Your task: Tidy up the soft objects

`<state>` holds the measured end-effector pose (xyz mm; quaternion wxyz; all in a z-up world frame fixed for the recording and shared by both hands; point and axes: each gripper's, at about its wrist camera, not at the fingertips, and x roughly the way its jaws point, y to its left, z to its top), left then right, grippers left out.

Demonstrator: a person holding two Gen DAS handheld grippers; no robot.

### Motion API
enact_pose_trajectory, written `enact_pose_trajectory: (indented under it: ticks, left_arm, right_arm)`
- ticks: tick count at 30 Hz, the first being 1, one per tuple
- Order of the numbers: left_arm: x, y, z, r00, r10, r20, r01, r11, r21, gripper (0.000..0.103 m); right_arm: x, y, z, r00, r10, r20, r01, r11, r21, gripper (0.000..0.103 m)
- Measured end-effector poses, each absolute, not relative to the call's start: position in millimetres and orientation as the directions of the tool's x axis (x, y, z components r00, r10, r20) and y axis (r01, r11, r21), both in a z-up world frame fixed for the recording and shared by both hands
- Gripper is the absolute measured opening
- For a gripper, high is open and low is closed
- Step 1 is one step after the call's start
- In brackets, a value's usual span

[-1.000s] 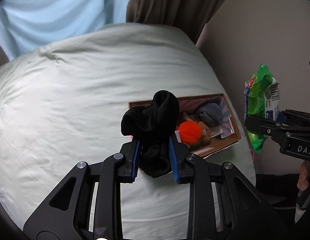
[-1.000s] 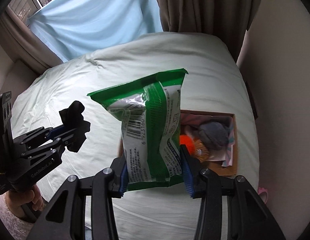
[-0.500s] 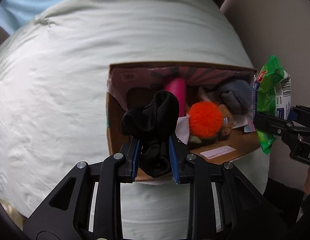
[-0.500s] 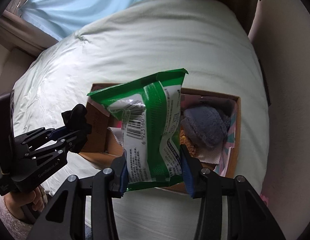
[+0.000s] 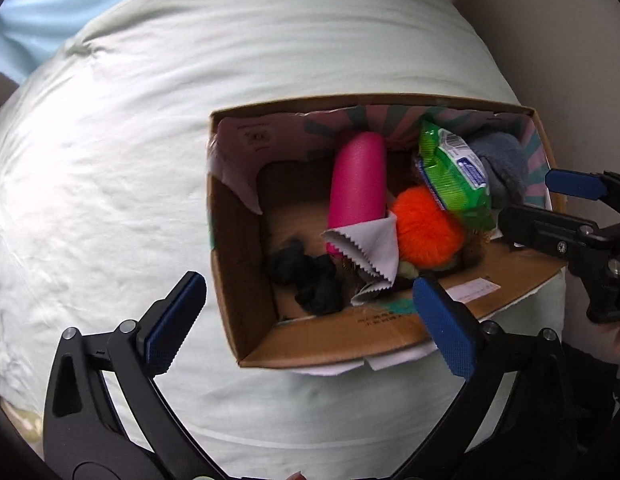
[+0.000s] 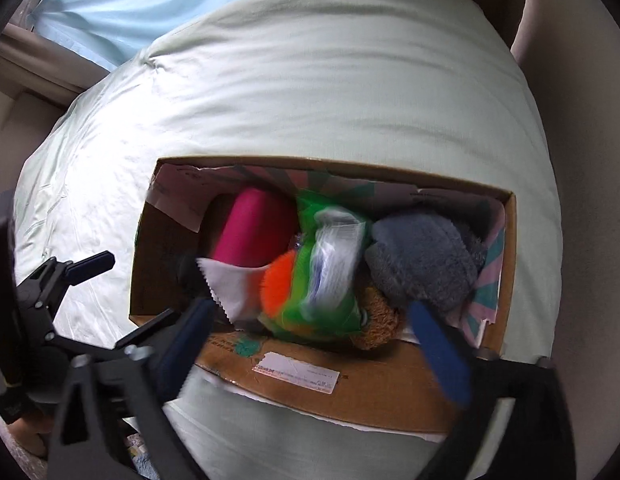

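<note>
Both grippers, left [image 5: 310, 320] and right [image 6: 322, 344], are now hanging jaws-open, having dropped sock [image 5: 306, 276] and green packet [image 6: 330, 276] into the box [image 6: 350, 384].

Motion blurs the green packet [image 6: 328, 276], which hides most of the orange pompom [image 6: 278, 282].

Left gripper [image 5: 310, 312] hangs with its blue pads spread wide, holding nothing; right gripper [image 6: 322, 344] is spread wide too, blurred, nothing between its pads.
</note>
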<state>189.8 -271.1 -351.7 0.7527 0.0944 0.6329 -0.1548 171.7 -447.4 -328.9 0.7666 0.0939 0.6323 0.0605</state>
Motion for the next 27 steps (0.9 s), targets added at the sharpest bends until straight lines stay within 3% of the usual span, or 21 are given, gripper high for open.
enact_pose_trajectory:
  ticks: [15, 27]
  left_arm:
    - [178, -236, -307, 0.209, -0.177, -0.962, 0.307, 0.946, -0.107, 0.103]
    - [151, -166, -187, 0.383, -0.259, -0.887, 0.289, 0.945, -0.152, 0.103]
  right_arm:
    - [158, -435, -291, 0.27, 0.205, -0.941, 0.063, 0.971, 0.23, 0.101]
    - [122, -383, -175, 0.453, 0.14, -0.88, 0.044, 0.983, 0.179, 0.101]
